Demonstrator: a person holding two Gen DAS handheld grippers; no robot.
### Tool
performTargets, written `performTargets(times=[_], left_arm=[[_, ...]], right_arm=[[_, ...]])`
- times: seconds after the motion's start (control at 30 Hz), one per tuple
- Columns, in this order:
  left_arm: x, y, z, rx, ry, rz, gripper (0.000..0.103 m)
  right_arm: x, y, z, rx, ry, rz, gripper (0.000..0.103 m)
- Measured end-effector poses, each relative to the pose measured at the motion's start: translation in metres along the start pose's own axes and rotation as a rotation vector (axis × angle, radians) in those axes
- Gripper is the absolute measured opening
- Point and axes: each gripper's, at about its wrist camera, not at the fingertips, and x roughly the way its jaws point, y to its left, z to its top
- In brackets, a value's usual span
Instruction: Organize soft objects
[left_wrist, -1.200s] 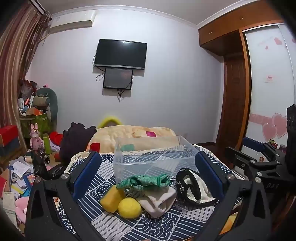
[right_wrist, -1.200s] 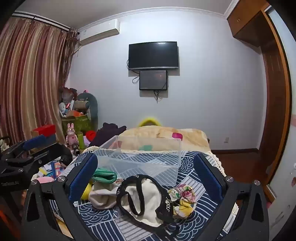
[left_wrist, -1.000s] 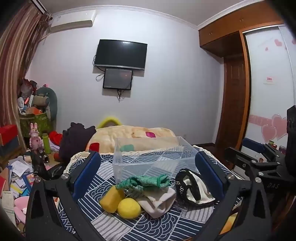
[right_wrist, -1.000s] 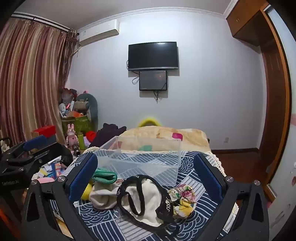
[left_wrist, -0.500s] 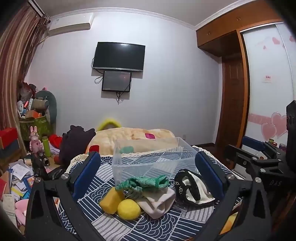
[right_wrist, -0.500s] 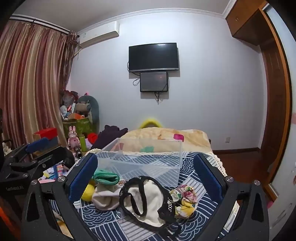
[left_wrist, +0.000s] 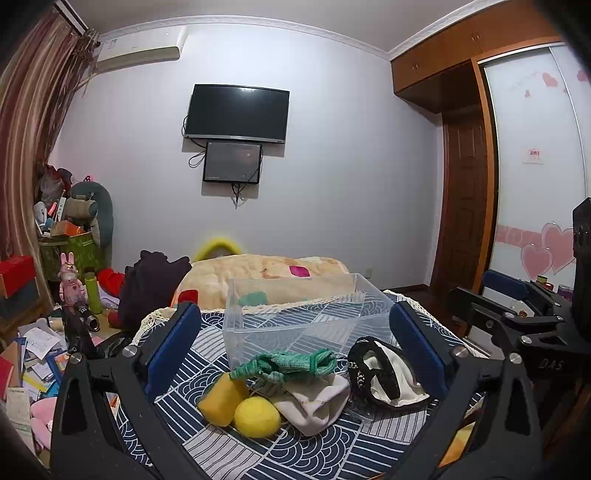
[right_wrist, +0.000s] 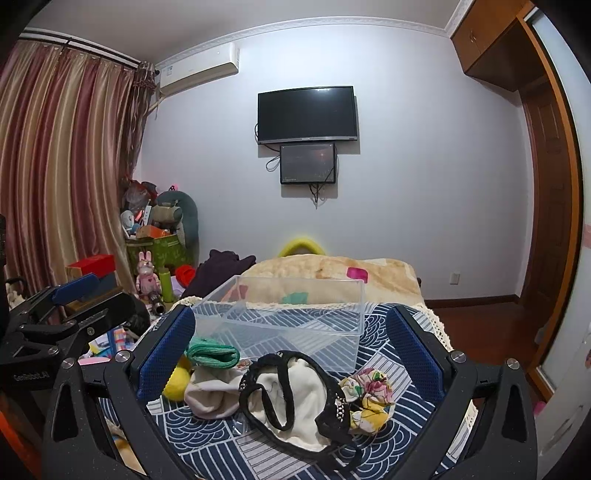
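Observation:
A clear plastic bin (left_wrist: 306, 317) (right_wrist: 288, 325) stands empty on a blue patterned cloth (left_wrist: 207, 343). In front of it lie a green knitted bundle (left_wrist: 291, 363) (right_wrist: 212, 352), a yellow ball (left_wrist: 256, 417), a yellow-orange sponge (left_wrist: 219, 400), a beige cloth (left_wrist: 317, 402) (right_wrist: 210, 395), a white garment with black trim (left_wrist: 384, 376) (right_wrist: 291, 391) and a floral scrunchie (right_wrist: 367, 393). My left gripper (left_wrist: 295, 354) is open above the pile. My right gripper (right_wrist: 288, 354) is open above the white garment.
A bed with a beige blanket (left_wrist: 266, 273) lies behind the bin. Cluttered boxes, papers and toys (left_wrist: 55, 295) fill the floor at the left. A wardrobe with a sliding door (left_wrist: 532, 184) stands at the right. A TV (left_wrist: 236, 112) hangs on the far wall.
Both grippers have lifted and tilted slightly, so the scene sits a little lower in view. Both stay open and no object has moved.

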Motion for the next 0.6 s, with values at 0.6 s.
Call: performTargets(times=[0.6], left_arm=[[-0.0027, 0.0001, 0.0018, 0.001, -0.005, -0.002, 0.103]], right_arm=[[-0.0049, 0.0005, 0.0016, 0.012, -0.014, -0.004, 0.103]])
